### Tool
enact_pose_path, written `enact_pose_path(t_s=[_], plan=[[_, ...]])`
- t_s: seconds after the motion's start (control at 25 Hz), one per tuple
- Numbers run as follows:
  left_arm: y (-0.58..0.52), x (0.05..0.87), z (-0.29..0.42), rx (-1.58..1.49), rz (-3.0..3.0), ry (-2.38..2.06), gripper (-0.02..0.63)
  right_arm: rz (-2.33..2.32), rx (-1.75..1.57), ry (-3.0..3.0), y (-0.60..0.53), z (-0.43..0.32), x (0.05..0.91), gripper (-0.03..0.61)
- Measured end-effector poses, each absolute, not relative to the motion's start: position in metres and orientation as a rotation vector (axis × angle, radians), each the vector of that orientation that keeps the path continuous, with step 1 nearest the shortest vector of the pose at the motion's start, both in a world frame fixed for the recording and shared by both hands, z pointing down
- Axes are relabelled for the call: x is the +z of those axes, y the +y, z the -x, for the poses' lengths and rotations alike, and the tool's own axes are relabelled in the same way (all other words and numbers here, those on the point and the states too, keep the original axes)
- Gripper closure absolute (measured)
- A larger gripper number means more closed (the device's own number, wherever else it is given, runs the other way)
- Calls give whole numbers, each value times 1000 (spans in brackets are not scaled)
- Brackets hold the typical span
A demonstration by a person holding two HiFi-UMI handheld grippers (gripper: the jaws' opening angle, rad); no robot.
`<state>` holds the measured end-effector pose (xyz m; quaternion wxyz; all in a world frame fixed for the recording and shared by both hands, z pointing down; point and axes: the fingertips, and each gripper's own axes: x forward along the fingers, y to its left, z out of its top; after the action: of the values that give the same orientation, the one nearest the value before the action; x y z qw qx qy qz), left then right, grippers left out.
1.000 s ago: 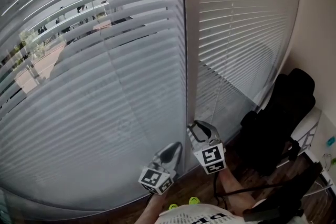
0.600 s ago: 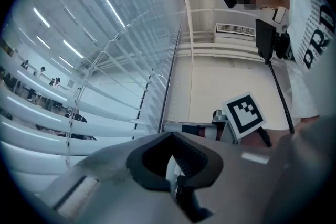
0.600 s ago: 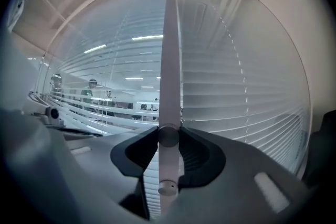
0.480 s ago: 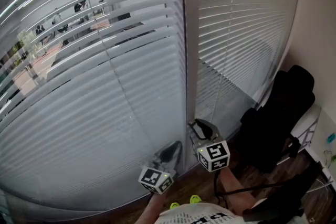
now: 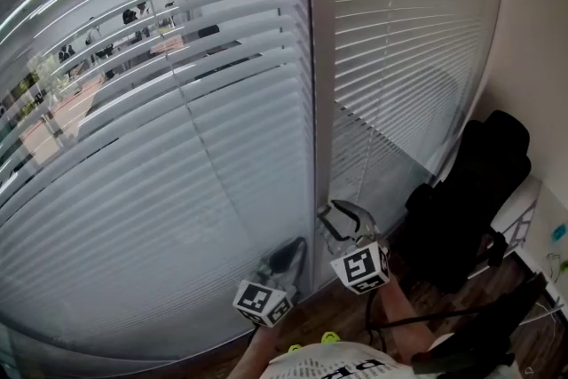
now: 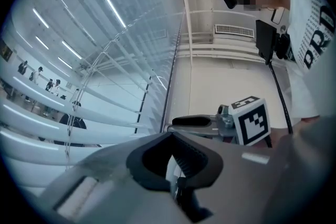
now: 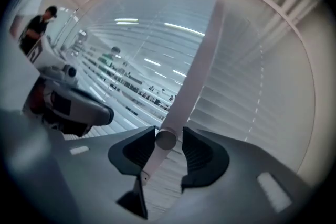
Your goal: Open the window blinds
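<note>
Jaws on the right gripper (image 7: 170,135) have just been opening, loose around the blind wand (image 7: 197,60) hanging by the middle window post (image 5: 319,102); I'd pinch it squarely, then roll it gently.

Seemingly an office; tall slatted blinds (image 5: 177,146) cover wide glazing ahead of the right hand-held gripper (image 5: 337,217); a black office chair (image 5: 470,191) stands to its right; strip lights (image 6: 110,5) and an air vent (image 6: 233,30) overhead.
</note>
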<state>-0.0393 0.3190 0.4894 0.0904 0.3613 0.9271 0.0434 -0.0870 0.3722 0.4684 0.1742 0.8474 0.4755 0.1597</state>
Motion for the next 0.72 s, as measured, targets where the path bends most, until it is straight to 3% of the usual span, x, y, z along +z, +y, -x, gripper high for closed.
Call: enact_pose_path(t_s=[0.32, 0.72], plan=[[323, 488, 42, 119, -1059, 2761, 620, -2184, 623, 1274, 377, 82, 477, 442], [326, 489, 41, 126, -1066, 2763, 620, -2286, 531, 1328, 377, 83, 477, 445]])
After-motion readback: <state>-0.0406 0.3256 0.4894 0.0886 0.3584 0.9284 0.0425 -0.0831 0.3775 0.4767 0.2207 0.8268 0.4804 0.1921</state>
